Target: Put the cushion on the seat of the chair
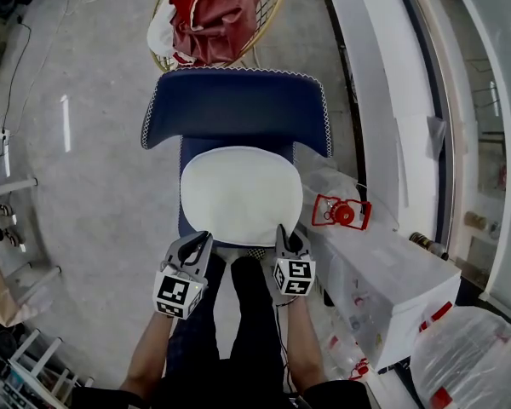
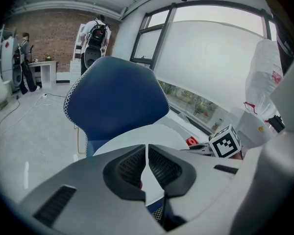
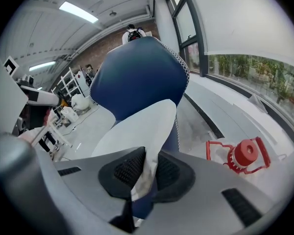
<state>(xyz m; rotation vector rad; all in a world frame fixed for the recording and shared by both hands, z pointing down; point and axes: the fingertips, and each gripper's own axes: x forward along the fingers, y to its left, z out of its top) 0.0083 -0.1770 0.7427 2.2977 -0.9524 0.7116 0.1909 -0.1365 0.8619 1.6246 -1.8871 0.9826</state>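
Bright, even daylight from the window (image 3: 245,72) on the right, ceiling strip lamp (image 3: 78,12) lit overhead, pale glare streak on the glossy floor (image 1: 66,122), shadows faint and soft, strong fisheye bending and black corners in both gripper views, nearest surfaces slightly blurred

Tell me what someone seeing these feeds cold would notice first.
The white cushion dominates the middle of the head view. It is spread over the seat of the blue chair, and its near edge is pinched by the left gripper and the right gripper. Next comes the red bundle in a wire basket behind the backrest, then the small red-framed object on the white box right of the chair.
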